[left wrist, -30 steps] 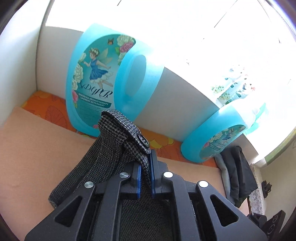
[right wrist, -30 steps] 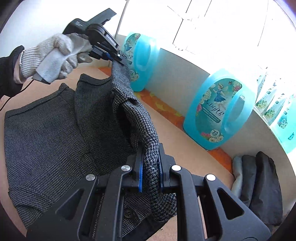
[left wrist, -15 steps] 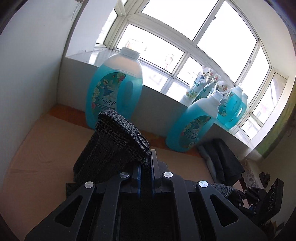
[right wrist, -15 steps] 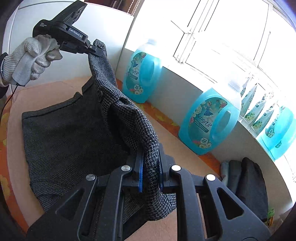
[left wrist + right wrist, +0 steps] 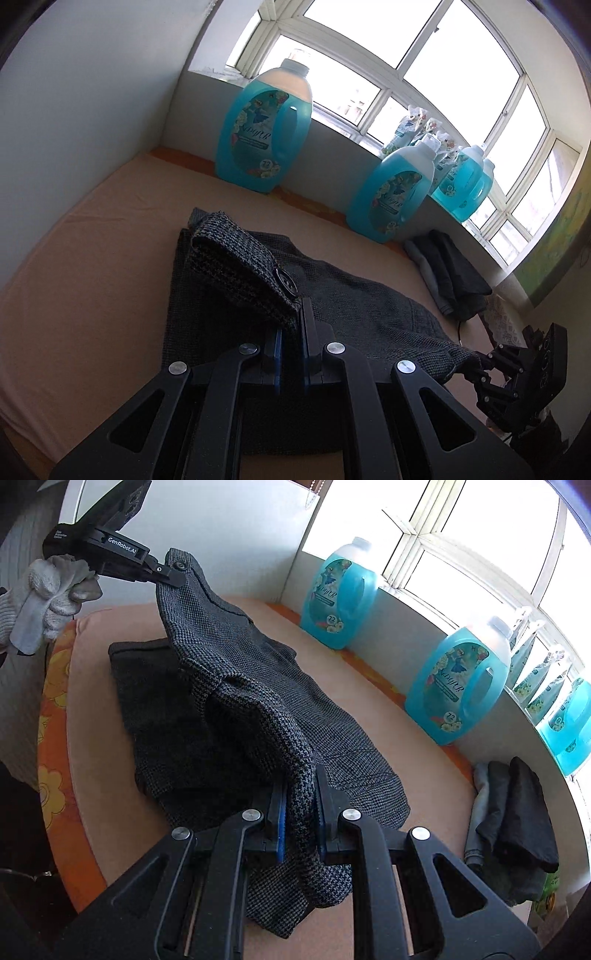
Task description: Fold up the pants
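Dark grey checked pants [image 5: 236, 686] hang between both grippers above a peach-covered table [image 5: 436, 775], their lower part resting on it. My left gripper [image 5: 291, 328] is shut on the waistband corner with a black button [image 5: 286, 282]; it shows in the right wrist view [image 5: 166, 578] held high at the upper left by a gloved hand. My right gripper [image 5: 299, 805] is shut on the other waistband end; it shows in the left wrist view [image 5: 480, 365] at the right edge. The pants [image 5: 362, 306] sag between them.
Large blue detergent bottles [image 5: 338, 590] [image 5: 458, 686] stand along the wall under the window, with more on the sill [image 5: 461, 184]. A pile of folded dark clothes [image 5: 517, 827] lies at the table's far right corner. An orange floral cloth [image 5: 55, 686] edges the table.
Both grippers have lifted and pulled back from the window with the pants held between them. The left gripper rose higher, stretching the waistband out; more of the pants now hangs off the table.
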